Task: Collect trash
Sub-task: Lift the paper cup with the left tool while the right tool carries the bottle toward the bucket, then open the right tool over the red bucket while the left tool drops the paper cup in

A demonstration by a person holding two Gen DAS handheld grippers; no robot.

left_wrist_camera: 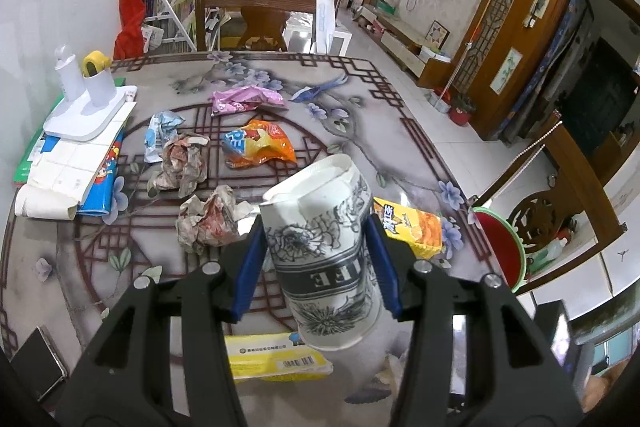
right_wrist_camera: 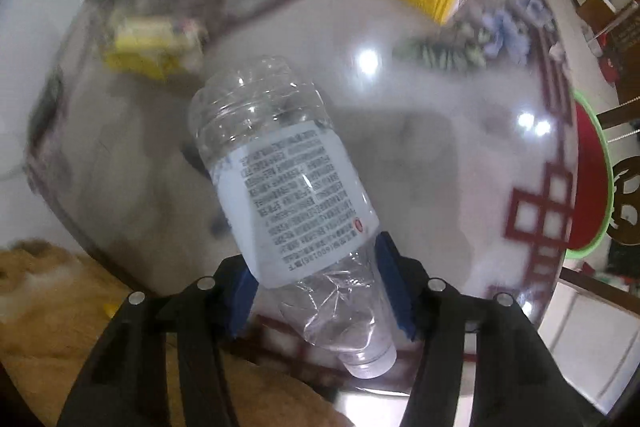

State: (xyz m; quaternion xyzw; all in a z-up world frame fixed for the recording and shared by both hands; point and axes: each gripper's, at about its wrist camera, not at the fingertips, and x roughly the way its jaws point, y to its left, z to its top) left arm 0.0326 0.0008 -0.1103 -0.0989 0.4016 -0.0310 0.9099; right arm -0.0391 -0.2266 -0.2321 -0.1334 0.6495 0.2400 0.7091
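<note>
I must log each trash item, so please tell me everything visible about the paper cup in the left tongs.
The white paper cup with grey flower prints has a dark band with letters. Its open rim is crushed and folded inward. It is tilted, base toward the camera, mouth pointing away. The left tongs clamp its sides between blue pads, holding it above the patterned table.

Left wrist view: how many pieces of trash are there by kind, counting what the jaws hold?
Paper cups: 1, the paper cup in the left gripper.
Crumpled paper wads: 2.
Snack wrappers: 3, pink, orange, blue-white.
Yellow cartons: 2.
Total: 8
</note>
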